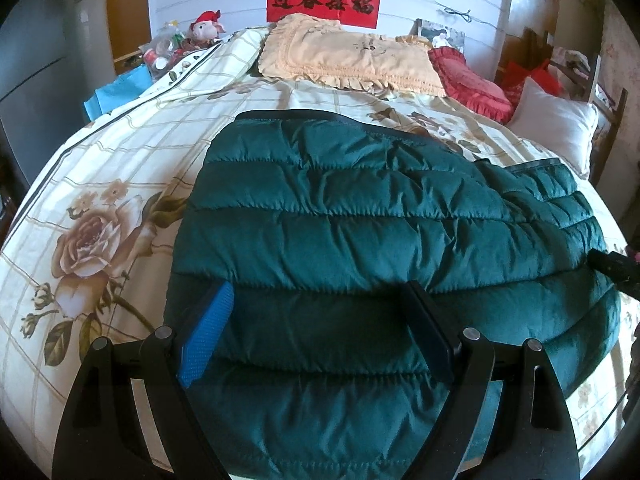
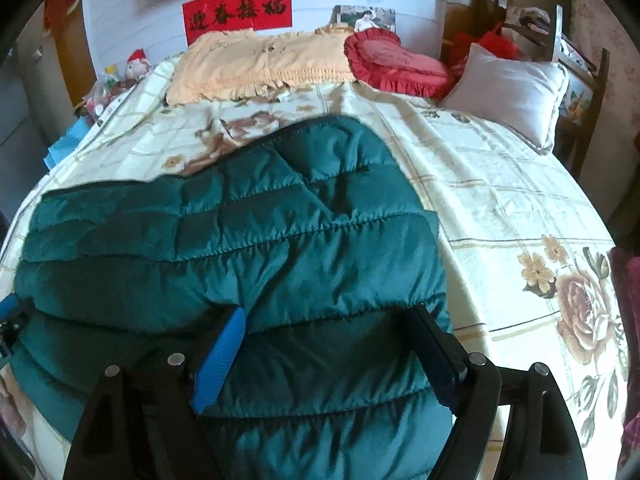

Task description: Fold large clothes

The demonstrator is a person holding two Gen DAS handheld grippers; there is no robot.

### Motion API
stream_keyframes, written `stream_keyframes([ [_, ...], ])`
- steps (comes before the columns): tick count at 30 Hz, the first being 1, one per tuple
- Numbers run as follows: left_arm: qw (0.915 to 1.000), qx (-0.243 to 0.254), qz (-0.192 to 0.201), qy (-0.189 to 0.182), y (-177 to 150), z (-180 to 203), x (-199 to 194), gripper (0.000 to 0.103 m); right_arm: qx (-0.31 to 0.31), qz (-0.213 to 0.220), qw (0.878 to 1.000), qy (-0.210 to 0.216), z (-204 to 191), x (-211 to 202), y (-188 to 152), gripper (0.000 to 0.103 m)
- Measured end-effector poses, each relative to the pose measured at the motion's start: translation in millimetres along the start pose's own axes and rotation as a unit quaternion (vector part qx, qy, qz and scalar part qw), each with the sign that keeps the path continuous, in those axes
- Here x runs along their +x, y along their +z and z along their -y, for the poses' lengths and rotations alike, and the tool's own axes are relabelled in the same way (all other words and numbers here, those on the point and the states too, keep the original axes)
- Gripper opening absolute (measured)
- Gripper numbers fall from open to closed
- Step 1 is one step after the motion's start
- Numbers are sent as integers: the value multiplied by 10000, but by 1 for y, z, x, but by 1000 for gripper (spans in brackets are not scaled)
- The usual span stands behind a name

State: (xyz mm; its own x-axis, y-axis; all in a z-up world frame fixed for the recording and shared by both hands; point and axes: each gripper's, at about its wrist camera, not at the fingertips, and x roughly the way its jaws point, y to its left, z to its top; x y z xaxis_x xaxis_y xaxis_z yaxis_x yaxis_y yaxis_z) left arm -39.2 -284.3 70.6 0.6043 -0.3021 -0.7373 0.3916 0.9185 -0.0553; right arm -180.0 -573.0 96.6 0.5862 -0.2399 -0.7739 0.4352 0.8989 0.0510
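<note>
A dark green quilted puffer jacket (image 1: 360, 220) lies flat on the bed, folded into a broad block; it also shows in the right wrist view (image 2: 248, 240). My left gripper (image 1: 316, 292) is open, hovering just over the jacket's near left part, with nothing between its jaws. My right gripper (image 2: 328, 316) is open over the jacket's near right part, also empty. The right gripper's tip (image 1: 612, 266) shows at the right edge of the left wrist view; the left gripper's blue tip (image 2: 8, 308) shows at the left edge of the right wrist view.
The bed has a cream floral sheet (image 1: 100, 200). At its head lie a beige frilled pillow (image 1: 348, 60), a red heart cushion (image 2: 396, 64) and a white pillow (image 2: 512, 92). Toys and clutter (image 1: 180, 44) stand at the far left, a wooden chair (image 2: 576, 72) at the far right.
</note>
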Motion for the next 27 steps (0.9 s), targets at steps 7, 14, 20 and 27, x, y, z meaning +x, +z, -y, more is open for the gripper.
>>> stream_keyframes([
  [7, 9971, -513, -81, -555, -6, -29, -20, 86, 255, 92, 9994, 212, 29, -21, -12, 93],
  [14, 9889, -1120, -324, -926, -12, -65, -23, 86, 866, -94, 9948, 524, 60, -15, -18, 94],
  [20, 9793, -1352, -475, -1427, -15, -79, -13, 86, 912, -279, 9923, 789, 65, 6, -14, 99],
  [27, 9716, -1590, -523, -1671, -14, -95, 0, 86, 1097, -447, 9841, 1322, 71, 30, -12, 102],
])
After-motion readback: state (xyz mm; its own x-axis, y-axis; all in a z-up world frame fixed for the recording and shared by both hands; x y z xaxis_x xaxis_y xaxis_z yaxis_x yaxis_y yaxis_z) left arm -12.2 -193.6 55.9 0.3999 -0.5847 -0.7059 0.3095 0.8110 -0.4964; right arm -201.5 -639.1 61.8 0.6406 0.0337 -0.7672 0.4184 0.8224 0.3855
